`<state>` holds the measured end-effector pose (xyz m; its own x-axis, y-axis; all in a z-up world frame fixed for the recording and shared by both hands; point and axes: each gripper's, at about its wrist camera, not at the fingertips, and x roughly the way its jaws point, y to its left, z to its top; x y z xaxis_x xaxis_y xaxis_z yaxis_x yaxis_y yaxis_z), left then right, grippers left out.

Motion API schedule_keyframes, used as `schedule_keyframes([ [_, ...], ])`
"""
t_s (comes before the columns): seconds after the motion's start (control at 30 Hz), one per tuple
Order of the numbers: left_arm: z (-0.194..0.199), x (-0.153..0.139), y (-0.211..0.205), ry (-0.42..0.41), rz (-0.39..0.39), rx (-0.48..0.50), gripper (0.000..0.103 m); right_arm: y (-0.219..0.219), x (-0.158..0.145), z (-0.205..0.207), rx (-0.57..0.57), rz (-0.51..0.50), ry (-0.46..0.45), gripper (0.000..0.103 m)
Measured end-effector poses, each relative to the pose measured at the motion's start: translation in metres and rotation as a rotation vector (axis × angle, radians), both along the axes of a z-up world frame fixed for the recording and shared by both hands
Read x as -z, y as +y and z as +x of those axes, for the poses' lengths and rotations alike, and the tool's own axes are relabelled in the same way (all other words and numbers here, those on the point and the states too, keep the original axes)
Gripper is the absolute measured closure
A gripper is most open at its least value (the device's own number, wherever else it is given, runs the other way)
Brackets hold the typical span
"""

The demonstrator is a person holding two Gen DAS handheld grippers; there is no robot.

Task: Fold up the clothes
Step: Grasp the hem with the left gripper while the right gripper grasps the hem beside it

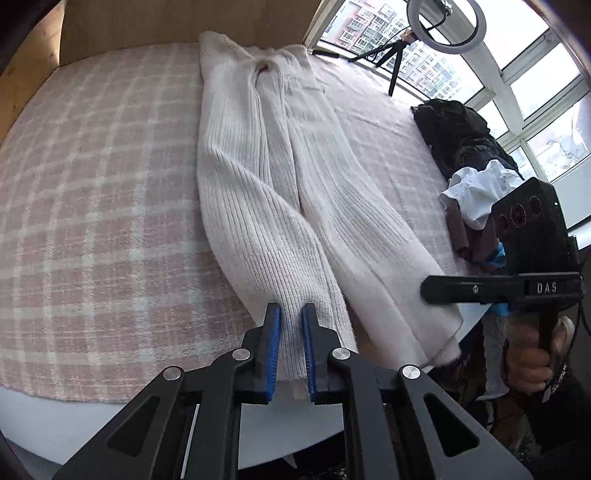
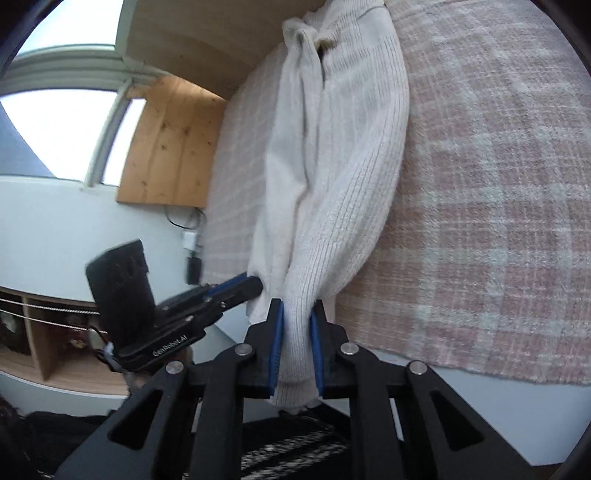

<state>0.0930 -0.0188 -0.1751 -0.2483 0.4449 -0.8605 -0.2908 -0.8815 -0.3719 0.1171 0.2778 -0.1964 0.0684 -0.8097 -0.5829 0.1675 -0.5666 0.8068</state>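
From your left wrist camera, the cream ribbed knit trousers (image 1: 266,177) lie lengthwise down the pink-and-white checked bed cover (image 1: 96,206), waistband at the far end by the wooden headboard (image 1: 147,22), both legs running toward you. Your left gripper (image 1: 290,314) has its blue-padded fingers (image 1: 272,350) closed onto the hem of the left-hand leg, with the knit pinched between them at the near edge of the bed. The other leg's hem hangs over that edge, and your right gripper (image 1: 428,290) reaches in at it from the side, your hand (image 1: 532,362) wrapped round its handle; from here you cannot tell how its jaws stand. A heap of dark and white clothes (image 1: 469,166) sits on the far right by the window (image 1: 535,92), near a ring light on a tripod (image 1: 443,22). From your right wrist camera, your right gripper (image 2: 297,314) is clamped on a bunched trouser hem (image 2: 295,354), the garment stretching away up the bed cover (image 2: 498,203). Your left gripper (image 2: 255,286) meets the neighbouring hem, just beside yours.
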Motion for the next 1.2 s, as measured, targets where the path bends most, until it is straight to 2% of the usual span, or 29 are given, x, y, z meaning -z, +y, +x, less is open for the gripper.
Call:
schedule_keyframes([
  [0.03, 0.0, -0.008, -0.002, 0.017, -0.013, 0.01, 0.101, 0.006, -0.003, -0.001, 0.012, 0.006, 0.01, 0.089],
  [0.1, 0.001, -0.01, -0.001, 0.035, -0.069, 0.027, 0.1, 0.007, 0.001, 0.0, -0.003, 0.088, 0.043, 0.089],
  [0.2, 0.001, 0.021, 0.012, -0.036, -0.154, 0.077, 0.099, 0.0, 0.028, 0.008, -0.05, 0.217, 0.022, 0.089],
  [0.3, 0.004, 0.03, -0.004, -0.089, -0.121, 0.026, 0.097, -0.008, 0.039, 0.016, -0.083, 0.342, 0.071, 0.085],
  [0.33, 0.007, 0.027, -0.011, -0.085, -0.101, 0.012, 0.092, -0.006, 0.035, 0.016, -0.076, 0.373, 0.088, 0.083],
  [0.4, 0.011, 0.023, -0.025, -0.071, -0.08, -0.012, 0.085, -0.005, 0.019, 0.019, -0.051, 0.453, 0.185, 0.081],
  [0.53, 0.014, 0.025, -0.03, -0.058, -0.082, -0.042, 0.085, -0.03, -0.019, 0.029, -0.122, 0.423, 0.337, 0.079],
  [0.63, 0.015, 0.027, -0.029, -0.057, -0.074, -0.065, 0.085, -0.072, -0.014, 0.034, -0.223, 0.331, 0.295, 0.079],
  [0.77, 0.02, 0.027, -0.027, -0.05, -0.051, -0.09, 0.085, -0.121, 0.019, 0.03, -0.298, 0.34, 0.2, 0.078],
  [0.9, 0.022, 0.027, -0.032, -0.045, -0.032, -0.122, 0.085, -0.139, 0.04, 0.029, -0.294, 0.339, 0.098, 0.074],
  [1.0, 0.024, 0.029, -0.036, -0.044, -0.023, -0.133, 0.085, -0.14, 0.025, 0.036, -0.283, 0.393, 0.147, 0.071],
  [1.1, 0.026, 0.031, -0.039, -0.046, -0.015, -0.14, 0.085, -0.15, 0.006, 0.044, -0.301, 0.393, 0.206, 0.059],
  [1.13, 0.025, 0.033, -0.039, -0.049, -0.007, -0.143, 0.085, -0.16, 0.004, 0.047, -0.323, 0.404, 0.223, 0.059],
  [1.2, 0.025, 0.033, -0.038, -0.048, 0.002, -0.138, 0.085, -0.174, 0.009, 0.049, -0.35, 0.485, 0.269, 0.059],
])
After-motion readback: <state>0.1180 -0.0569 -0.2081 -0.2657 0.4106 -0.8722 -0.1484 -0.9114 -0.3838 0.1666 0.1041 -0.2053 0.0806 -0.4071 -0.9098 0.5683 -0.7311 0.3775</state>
